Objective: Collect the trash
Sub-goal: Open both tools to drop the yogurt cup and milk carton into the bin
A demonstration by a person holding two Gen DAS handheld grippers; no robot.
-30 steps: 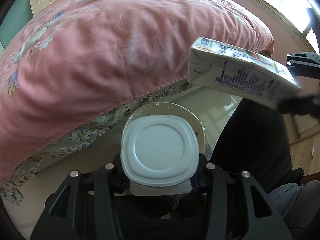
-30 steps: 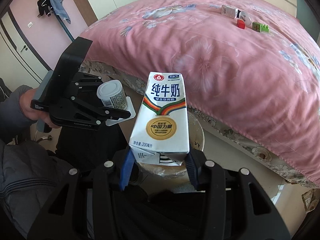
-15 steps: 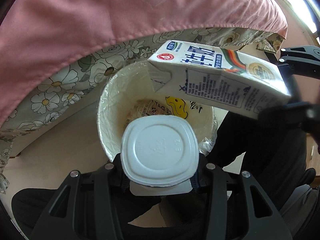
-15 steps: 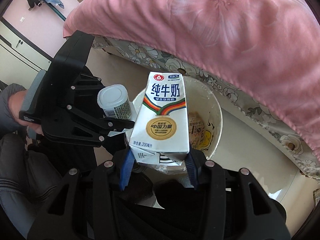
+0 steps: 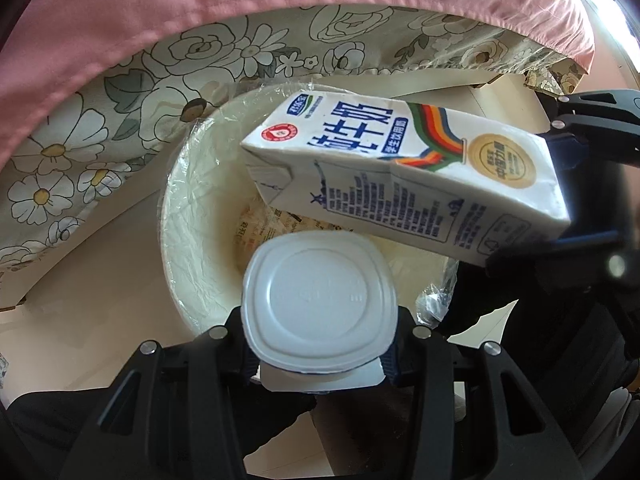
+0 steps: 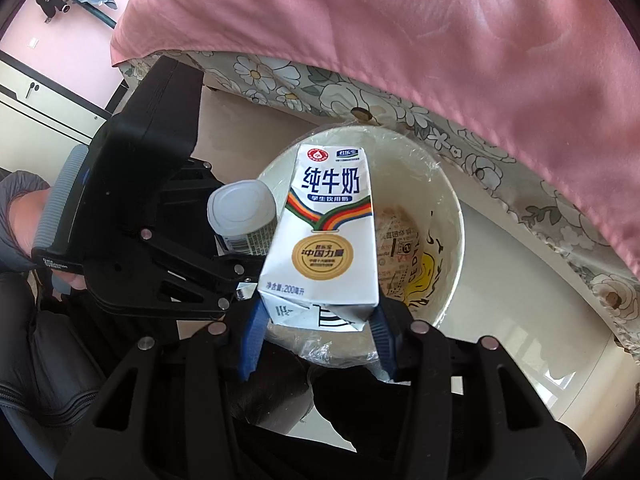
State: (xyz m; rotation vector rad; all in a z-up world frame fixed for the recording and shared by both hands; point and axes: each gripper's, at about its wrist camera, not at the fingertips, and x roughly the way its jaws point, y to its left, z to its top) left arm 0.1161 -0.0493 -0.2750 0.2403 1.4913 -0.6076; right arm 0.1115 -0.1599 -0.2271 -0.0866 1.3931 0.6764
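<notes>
Both views are taken from close above, angled down into the lined bin (image 5: pixel 192 216) (image 6: pixel 448 216) beside the pink bedcover (image 5: pixel 200 8) (image 6: pixel 440 40). The milk carton (image 5: pixel 400 168) (image 6: pixel 328 240) is seen sideways from the left wrist and lengthwise from the right; bin, carton and bed edge are shared.

I count one milk carton (image 6: pixel 326 236), one yogurt cup (image 5: pixel 320 306), one lined bin (image 6: pixel 448 216), and two grippers (image 6: pixel 316 330) (image 5: pixel 320 344).
</notes>
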